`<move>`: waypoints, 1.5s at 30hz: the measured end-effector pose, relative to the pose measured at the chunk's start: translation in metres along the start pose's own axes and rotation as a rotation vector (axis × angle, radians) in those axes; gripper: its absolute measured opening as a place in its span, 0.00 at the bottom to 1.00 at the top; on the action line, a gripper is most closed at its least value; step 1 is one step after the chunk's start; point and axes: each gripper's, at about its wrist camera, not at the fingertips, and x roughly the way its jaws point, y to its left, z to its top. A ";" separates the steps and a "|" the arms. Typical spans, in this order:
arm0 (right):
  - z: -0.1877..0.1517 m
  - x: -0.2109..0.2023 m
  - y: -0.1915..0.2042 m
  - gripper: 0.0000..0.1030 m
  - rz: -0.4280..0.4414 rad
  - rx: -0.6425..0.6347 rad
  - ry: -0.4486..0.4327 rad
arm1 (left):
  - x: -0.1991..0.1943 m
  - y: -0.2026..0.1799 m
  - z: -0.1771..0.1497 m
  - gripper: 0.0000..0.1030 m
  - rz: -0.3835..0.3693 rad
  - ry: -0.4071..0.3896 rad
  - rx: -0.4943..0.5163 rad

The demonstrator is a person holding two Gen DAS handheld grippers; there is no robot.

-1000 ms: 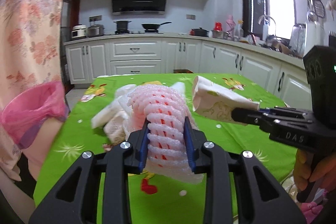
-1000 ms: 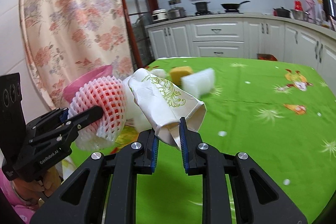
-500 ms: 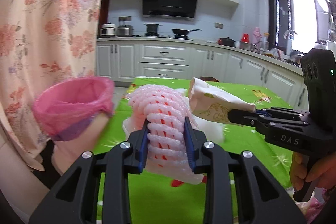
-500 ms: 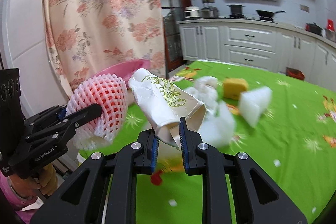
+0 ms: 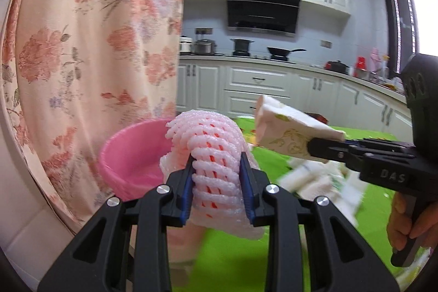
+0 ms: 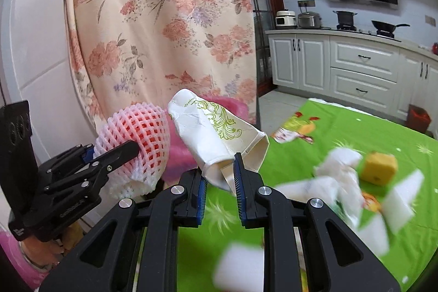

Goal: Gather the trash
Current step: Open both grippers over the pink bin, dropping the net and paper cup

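While the pink bin (image 5: pixel 131 155) stands at the left before the curtain (image 5: pixel 90 45), the left gripper (image 5: pixel 216 182) is clamped on a foam net (image 5: pixel 210 144) just beside its rim — to the right, the right gripper (image 6: pixel 219 182) pinches a crumpled paper cup (image 6: pixel 216 133) over the green table (image 6: pixel 342 133).

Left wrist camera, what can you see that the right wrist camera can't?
Only the left wrist view shows the dark window, the red pot on the counter and the hand holding the right gripper.

Only the right wrist view shows the yellow sponge block on the green tablecloth, a glass door and the left gripper's body from the side.

Both show the pink foam net, the crushed paper cup, the pink-lined bin, the floral curtain and the stove hood.
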 end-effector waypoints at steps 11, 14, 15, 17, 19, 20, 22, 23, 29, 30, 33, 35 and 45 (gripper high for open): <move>0.039 0.076 0.003 0.19 0.009 0.035 0.052 | 0.054 0.069 0.040 0.31 0.092 -0.003 -0.064; 0.046 0.096 0.007 0.19 0.005 0.036 0.069 | 0.070 0.084 0.039 0.33 0.108 0.022 -0.084; 0.048 0.100 0.009 0.19 0.004 0.031 0.074 | 0.076 0.090 0.037 0.34 0.103 0.036 -0.097; 0.052 0.111 0.015 0.20 0.001 0.006 0.085 | 0.082 0.098 0.034 0.38 0.085 0.047 -0.115; 0.053 0.121 0.020 0.21 0.011 -0.013 0.101 | 0.087 0.103 0.030 0.43 0.080 0.055 -0.122; 0.054 0.126 0.022 0.26 0.008 -0.023 0.109 | 0.090 0.105 0.028 0.46 0.096 0.063 -0.119; 0.054 0.130 0.024 0.47 0.005 -0.035 0.117 | 0.093 0.112 0.025 0.54 0.118 0.073 -0.120; 0.053 0.128 0.023 0.64 0.007 -0.035 0.111 | 0.093 0.115 0.023 0.56 0.118 0.076 -0.127; 0.044 0.094 0.014 0.65 0.013 -0.033 0.057 | 0.082 0.120 0.013 0.66 0.091 0.065 -0.129; 0.041 0.085 0.011 0.65 0.013 -0.019 0.044 | 0.083 0.117 0.012 0.67 0.093 0.065 -0.117; 0.032 0.056 0.002 0.65 0.011 0.012 -0.001 | 0.087 0.110 0.011 0.68 0.096 0.072 -0.111; 0.025 0.040 -0.004 0.65 0.002 0.016 -0.014 | 0.087 0.104 0.011 0.68 0.090 0.068 -0.129; -0.036 -0.037 -0.041 0.67 -0.153 -0.022 -0.016 | 0.036 0.026 -0.007 0.95 0.092 0.023 -0.137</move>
